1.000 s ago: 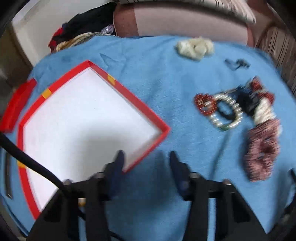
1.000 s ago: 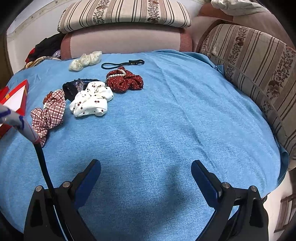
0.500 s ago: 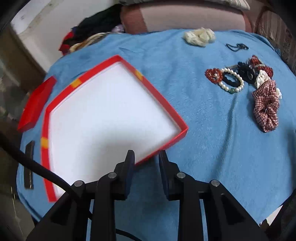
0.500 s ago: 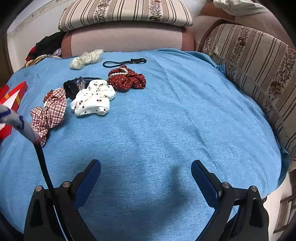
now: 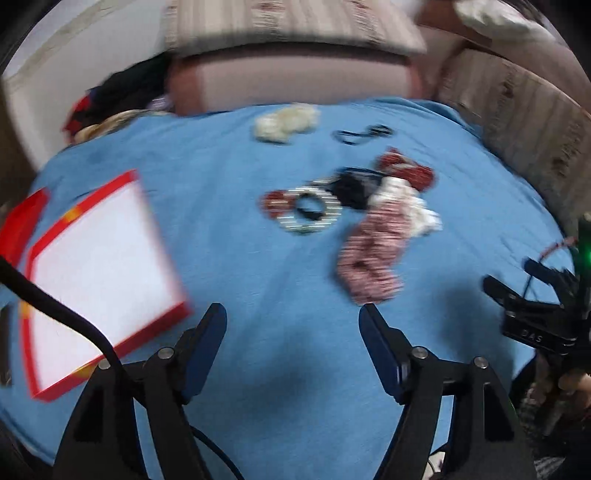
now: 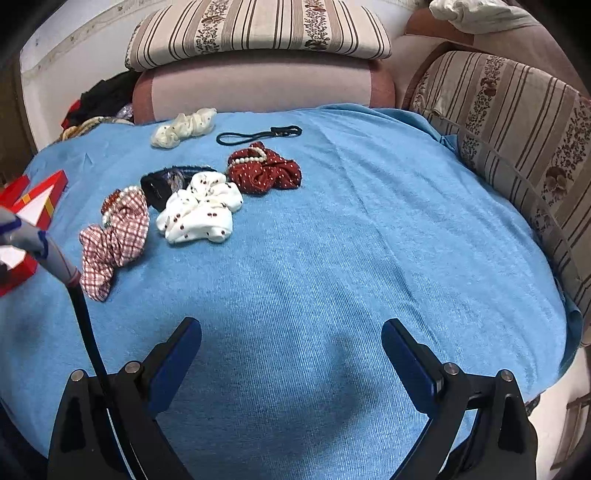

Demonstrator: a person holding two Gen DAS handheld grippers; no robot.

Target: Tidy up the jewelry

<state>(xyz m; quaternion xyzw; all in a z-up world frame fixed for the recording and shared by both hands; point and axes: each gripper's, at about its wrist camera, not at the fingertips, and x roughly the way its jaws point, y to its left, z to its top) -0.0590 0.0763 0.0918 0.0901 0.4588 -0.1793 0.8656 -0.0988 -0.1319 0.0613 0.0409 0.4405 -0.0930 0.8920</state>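
Jewelry pile (image 6: pixel 192 199) mid-cloth (image 6: pixel 332 258), box (image 5: pixel 99 266) at left edge, ready to fill. Left gripper (image 5: pixel 291 317) wide open, empty, facing pile for pickup; right gripper (image 6: pixel 291 332) wide open, empty.

You have a blue cloth (image 6: pixel 332 258) spread before you. Behind the cloth stands a pink sofa back (image 6: pixel 258 88) topped by a striped cushion (image 6: pixel 258 29); right of the cloth, another striped cushion (image 6: pixel 517 140). A white wall (image 6: pixel 74 66) rises at the cloth's left.
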